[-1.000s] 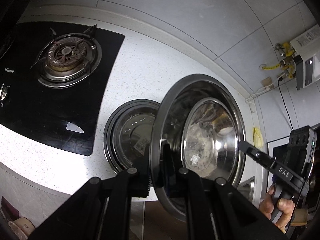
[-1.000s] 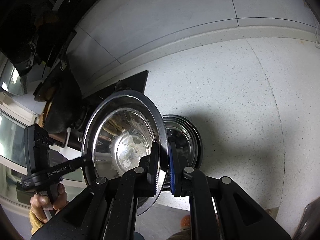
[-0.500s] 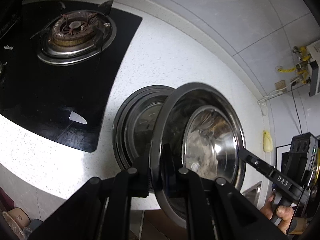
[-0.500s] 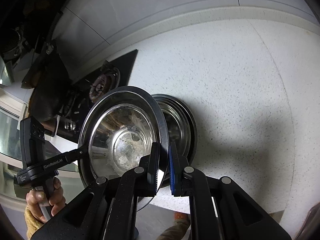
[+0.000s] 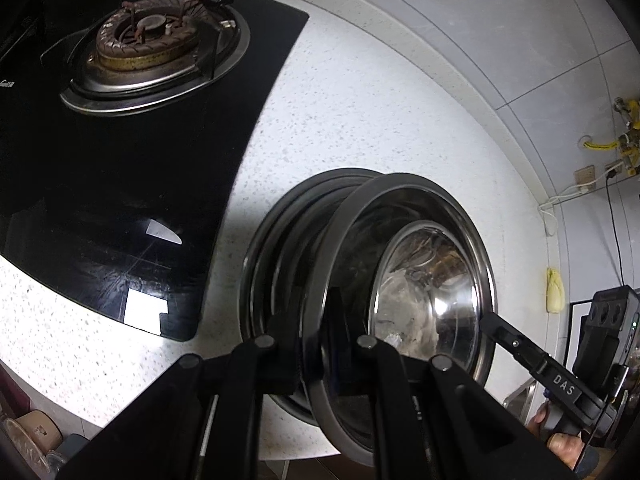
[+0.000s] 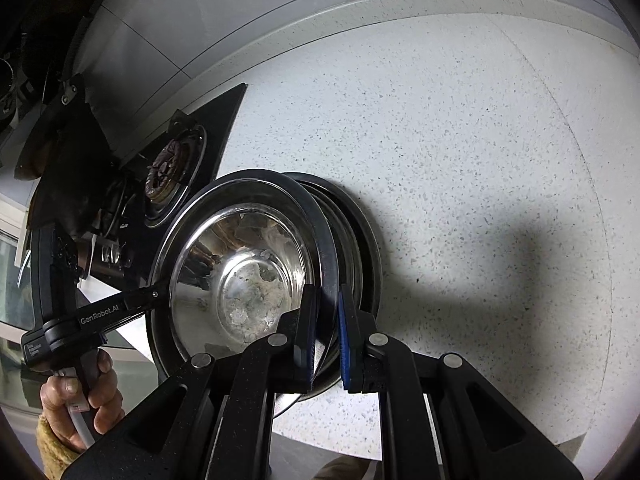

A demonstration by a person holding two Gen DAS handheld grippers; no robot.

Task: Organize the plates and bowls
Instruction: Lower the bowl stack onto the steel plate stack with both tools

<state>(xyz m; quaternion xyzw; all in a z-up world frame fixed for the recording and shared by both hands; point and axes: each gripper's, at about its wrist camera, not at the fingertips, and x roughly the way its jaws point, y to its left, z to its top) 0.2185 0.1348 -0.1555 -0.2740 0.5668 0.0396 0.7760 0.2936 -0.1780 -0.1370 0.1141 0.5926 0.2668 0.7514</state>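
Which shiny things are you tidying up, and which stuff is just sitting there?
Part of the job:
- steel bowl, held at its rim by the left tool and the right tool
- stack of bowls on the counter just behind it

Just lying about:
- gas burner
- black stove top
- speckled counter
- yellow pipe fittings on the wall

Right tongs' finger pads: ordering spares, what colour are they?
Blue pads, clearest in the right wrist view.
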